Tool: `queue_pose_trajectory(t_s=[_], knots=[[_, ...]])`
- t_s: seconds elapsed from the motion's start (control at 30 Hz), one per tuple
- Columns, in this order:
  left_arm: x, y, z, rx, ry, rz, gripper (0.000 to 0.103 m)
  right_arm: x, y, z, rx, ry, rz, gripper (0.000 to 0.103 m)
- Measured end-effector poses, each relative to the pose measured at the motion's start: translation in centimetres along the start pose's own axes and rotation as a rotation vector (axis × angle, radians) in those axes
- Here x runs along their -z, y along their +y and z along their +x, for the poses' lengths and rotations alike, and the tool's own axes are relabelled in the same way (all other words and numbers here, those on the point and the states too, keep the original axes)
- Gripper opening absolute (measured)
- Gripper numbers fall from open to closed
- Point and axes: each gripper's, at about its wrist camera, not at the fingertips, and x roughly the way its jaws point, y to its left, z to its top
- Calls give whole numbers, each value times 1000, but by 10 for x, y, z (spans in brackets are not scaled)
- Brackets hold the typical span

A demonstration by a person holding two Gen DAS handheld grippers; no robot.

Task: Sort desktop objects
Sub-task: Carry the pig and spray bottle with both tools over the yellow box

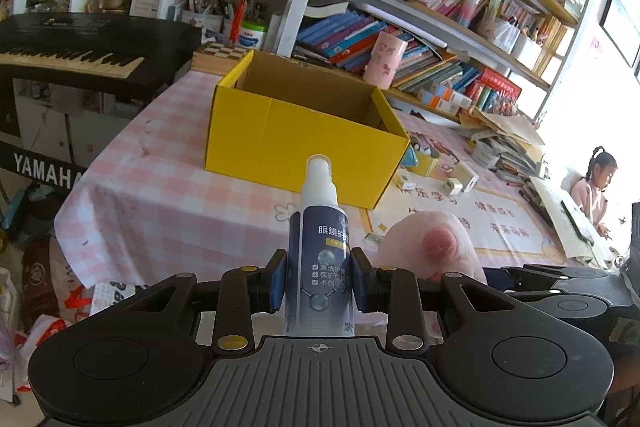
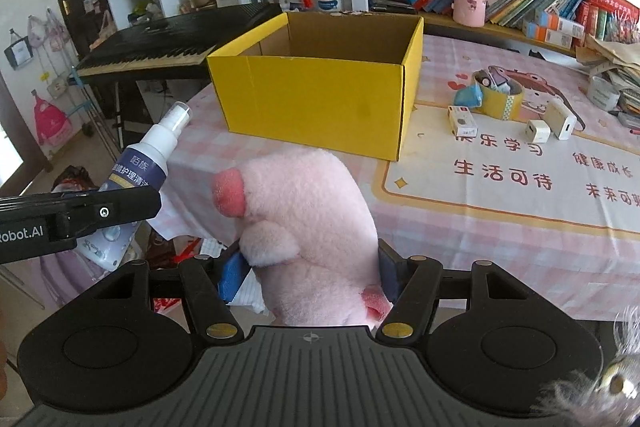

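Observation:
My left gripper (image 1: pixel 319 279) is shut on a white spray bottle (image 1: pixel 322 247) with a dark blue label, held upright above the table's near edge. The bottle also shows in the right wrist view (image 2: pixel 138 179), at the left. My right gripper (image 2: pixel 310 267) is shut on a pink plush pig (image 2: pixel 308 211), which also shows in the left wrist view (image 1: pixel 430 247), right of the bottle. An open yellow cardboard box (image 1: pixel 296 135) stands on the table beyond both grippers; it also shows in the right wrist view (image 2: pixel 320 95). Its visible inside looks empty.
The table has a pink checked cloth (image 2: pixel 500 227). Right of the box lie a yellow tape roll with small items (image 2: pixel 496 95), a small card box (image 2: pixel 462 121) and two white chargers (image 2: pixel 550 125). A black keyboard (image 1: pixel 80 55) stands left. Bookshelves (image 1: pixel 440 27) run behind. A child (image 1: pixel 596 187) sits far right.

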Motion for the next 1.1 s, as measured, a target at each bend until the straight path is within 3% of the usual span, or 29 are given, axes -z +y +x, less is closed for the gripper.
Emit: queue_pose_trajectory(t_s=[0.83,1.1], knots=[[-12,8,19,9,25,-21,31,-12,-4,14,11,25,-3,61],[-28,18,26,-36,-5,-35,31,-27,-11,26,11,17,-6,61]])
